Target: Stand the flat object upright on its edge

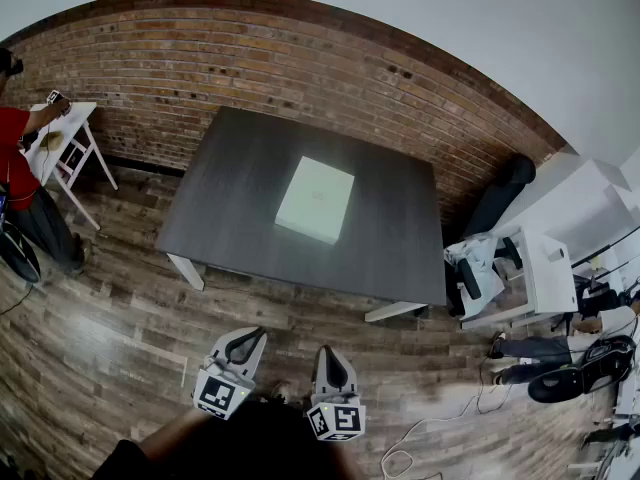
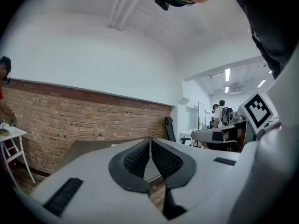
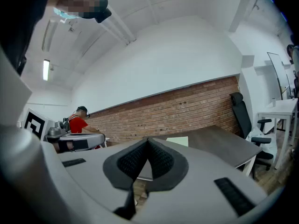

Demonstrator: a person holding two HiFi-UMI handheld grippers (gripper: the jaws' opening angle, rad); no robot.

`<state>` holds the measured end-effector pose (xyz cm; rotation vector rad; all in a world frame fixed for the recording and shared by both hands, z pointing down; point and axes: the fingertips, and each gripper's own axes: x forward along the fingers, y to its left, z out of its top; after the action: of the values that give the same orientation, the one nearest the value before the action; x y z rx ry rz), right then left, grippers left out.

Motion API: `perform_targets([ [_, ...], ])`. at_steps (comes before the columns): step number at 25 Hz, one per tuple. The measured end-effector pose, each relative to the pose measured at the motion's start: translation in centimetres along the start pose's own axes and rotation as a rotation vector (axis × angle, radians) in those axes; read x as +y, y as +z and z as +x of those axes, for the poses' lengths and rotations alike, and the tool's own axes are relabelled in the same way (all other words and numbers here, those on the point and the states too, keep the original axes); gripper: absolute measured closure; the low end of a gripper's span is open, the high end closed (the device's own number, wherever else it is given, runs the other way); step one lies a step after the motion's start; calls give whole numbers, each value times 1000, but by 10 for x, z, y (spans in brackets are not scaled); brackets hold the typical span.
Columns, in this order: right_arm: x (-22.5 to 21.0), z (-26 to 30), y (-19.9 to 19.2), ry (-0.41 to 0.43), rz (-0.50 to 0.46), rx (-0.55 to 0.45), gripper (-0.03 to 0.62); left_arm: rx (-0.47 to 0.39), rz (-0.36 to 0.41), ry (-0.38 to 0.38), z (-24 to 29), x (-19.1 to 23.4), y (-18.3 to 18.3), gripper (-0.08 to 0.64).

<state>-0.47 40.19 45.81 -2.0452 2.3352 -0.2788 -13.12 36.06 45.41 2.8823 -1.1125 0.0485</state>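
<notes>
A flat pale green-white box [image 1: 316, 199] lies on its broad face near the middle of the dark table [image 1: 230, 218]. My left gripper [image 1: 243, 347] and right gripper [image 1: 331, 367] hover side by side over the wooden floor, well short of the table's near edge. Both are shut with nothing between their pads. In the right gripper view the box [image 3: 178, 141] peeks over the shut jaws [image 3: 148, 141] on the table [image 3: 219, 143]. The left gripper view shows its shut jaws [image 2: 150, 143] with the table [image 2: 93, 147] behind.
A brick wall [image 1: 250, 78] runs behind the table. A person in red stands by a small white table [image 1: 62, 143] at the far left. At the right are a white desk [image 1: 545, 273], a black chair [image 1: 500, 196] and cables on the floor [image 1: 430, 438].
</notes>
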Motion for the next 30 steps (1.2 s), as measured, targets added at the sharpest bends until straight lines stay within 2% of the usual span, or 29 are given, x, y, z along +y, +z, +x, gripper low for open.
perform_targets([
  [11, -3, -1, 3, 40, 26, -20, 568, 1, -5, 3, 4, -7, 1, 518],
  [16, -8, -3, 5, 56, -2, -21, 568, 20, 4, 8, 10, -15, -4, 518],
  [22, -37, -6, 5, 72, 14, -13, 568, 23, 2, 38, 29, -36, -5, 518],
  [26, -55, -5, 8, 103, 9, -10, 568, 16, 23, 67, 41, -51, -3, 518],
  [30, -71, -6, 4, 150, -8, 6, 568, 20, 2, 106, 50, -68, -8, 518],
])
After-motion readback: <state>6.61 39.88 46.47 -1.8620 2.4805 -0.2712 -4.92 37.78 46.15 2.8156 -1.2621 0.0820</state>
